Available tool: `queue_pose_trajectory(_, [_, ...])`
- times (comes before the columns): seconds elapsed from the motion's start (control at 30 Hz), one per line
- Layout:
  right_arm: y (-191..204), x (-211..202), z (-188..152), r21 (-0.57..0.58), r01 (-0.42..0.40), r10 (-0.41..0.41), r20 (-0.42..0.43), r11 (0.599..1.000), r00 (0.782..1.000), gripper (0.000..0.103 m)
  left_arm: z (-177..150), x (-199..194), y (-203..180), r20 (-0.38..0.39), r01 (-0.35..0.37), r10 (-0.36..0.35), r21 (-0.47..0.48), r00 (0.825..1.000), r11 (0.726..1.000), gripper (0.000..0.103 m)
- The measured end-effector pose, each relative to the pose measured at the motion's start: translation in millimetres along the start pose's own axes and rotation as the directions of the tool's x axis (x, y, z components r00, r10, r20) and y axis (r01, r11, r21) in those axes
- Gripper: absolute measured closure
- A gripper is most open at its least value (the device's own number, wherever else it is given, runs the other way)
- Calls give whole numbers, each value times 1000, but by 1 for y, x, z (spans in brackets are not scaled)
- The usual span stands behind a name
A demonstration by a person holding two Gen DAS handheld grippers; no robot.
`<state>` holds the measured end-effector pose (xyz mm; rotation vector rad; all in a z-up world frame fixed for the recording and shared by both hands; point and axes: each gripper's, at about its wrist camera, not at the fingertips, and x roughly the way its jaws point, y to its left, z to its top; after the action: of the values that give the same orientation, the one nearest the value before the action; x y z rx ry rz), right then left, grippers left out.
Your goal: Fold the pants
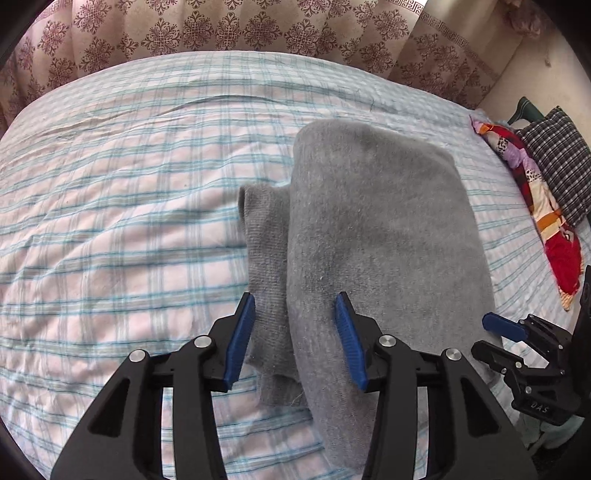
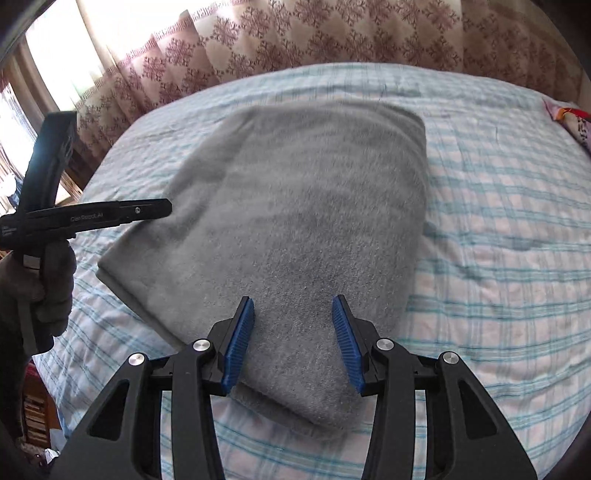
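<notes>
Grey pants [image 1: 376, 240] lie folded into a thick bundle on the plaid bed sheet [image 1: 110, 184]. A ribbed cuff end [image 1: 266, 258] sticks out at the bundle's left side. My left gripper [image 1: 295, 325] is open and empty, hovering over the near left edge of the bundle. My right gripper [image 2: 293, 325] is open and empty over the near end of the pants [image 2: 295, 206]. The right gripper also shows at the right edge of the left wrist view [image 1: 517, 343]. The left gripper's body [image 2: 85, 214], held by a gloved hand, shows at the left of the right wrist view.
A patterned curtain [image 1: 221, 29] hangs behind the bed. A colourful cloth [image 1: 535, 206] and a checked pillow [image 1: 557, 158] lie at the bed's right side. A window [image 2: 55, 55] is at the far left, with books [image 2: 35, 417] low beside the bed.
</notes>
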<state>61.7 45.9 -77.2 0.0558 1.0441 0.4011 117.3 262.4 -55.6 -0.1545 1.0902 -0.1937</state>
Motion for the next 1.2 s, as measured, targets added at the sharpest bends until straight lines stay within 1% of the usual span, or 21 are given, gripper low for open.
queue_pose_trajectory(0.03, [0, 5, -2, -3, -7, 7, -15, 1000, 1000, 57, -2, 2, 0, 1, -10, 10, 3, 1000, 1000, 56])
queue_pose_trajectory(0.1, [-2, 11, -6, 8, -16, 17, -36, 1000, 999, 57, -6, 7, 1, 4, -39, 39, 29, 999, 999, 52])
queue_pose_trajectory(0.13, [-3, 12, -8, 17, -25, 25, -41, 1000, 999, 57, -9, 11, 3, 5, -45, 45, 34, 999, 998, 51])
queue_pose_trajectory(0.23, [-6, 11, -11, 25, -44, 45, -47, 999, 998, 57, -14, 12, 9, 17, -26, 26, 7, 1000, 1000, 49])
queue_pose_trajectory(0.3, [-6, 10, -13, 19, -55, 56, -59, 998, 997, 57, -17, 10, 10, 29, -39, 39, 18, 999, 999, 44])
queue_pose_trajectory(0.43, [-6, 9, -19, -15, -79, 77, -100, 997, 992, 57, -21, 7, 6, 41, -67, 65, 48, 997, 997, 43])
queue_pose_trajectory(0.53, [-6, 7, -26, -17, -86, 83, -106, 996, 991, 57, -23, 7, 6, 38, -69, 67, 35, 997, 997, 40])
queue_pose_trajectory(0.6, [-6, 6, -27, -20, -83, 81, -104, 996, 991, 57, -23, 6, 8, 38, -67, 67, 20, 997, 998, 36])
queue_pose_trajectory(0.63, [-6, 5, -28, -19, -83, 81, -103, 996, 991, 57, -23, 6, 9, 38, -67, 67, 11, 997, 998, 33])
queue_pose_trajectory(0.67, [-6, 5, -28, -17, -83, 81, -101, 996, 992, 57, -23, 6, 11, 40, -75, 75, -7, 996, 997, 25])
queue_pose_trajectory(0.7, [-6, 4, -29, -17, -84, 82, -98, 996, 992, 57, -24, 5, 14, 38, -74, 75, -26, 996, 997, 21])
queue_pose_trajectory(0.8, [-8, -2, -31, -17, -83, 81, -76, 996, 994, 58, -21, 4, 22, 31, -20, 22, -78, 999, 997, 21])
queue_pose_trajectory(0.93, [-18, -16, -32, 12, -98, 99, -36, 995, 994, 58, -17, 3, 21, 27, -11, 13, -71, 1000, 997, 20])
queue_pose_trajectory(1.0, [-24, -21, -28, 40, -86, 86, -9, 995, 996, 55, -12, 4, 19, 20, -5, 6, -60, 1000, 998, 17])
queue_pose_trajectory(1.07, [-31, -24, -23, 73, -74, 74, 12, 995, 997, 50, -6, 5, 17, 14, 3, -2, -53, 1000, 999, 16])
queue_pose_trajectory(1.13, [-45, -26, -20, 127, -63, 60, 30, 990, 998, 50, 1, 8, 16, 11, 15, -14, -51, 1000, 999, 15])
queue_pose_trajectory(1.2, [-58, -25, -17, 176, -62, 57, 33, 982, 998, 50, 7, 12, 17, 0, 43, -43, -58, 999, 997, 14])
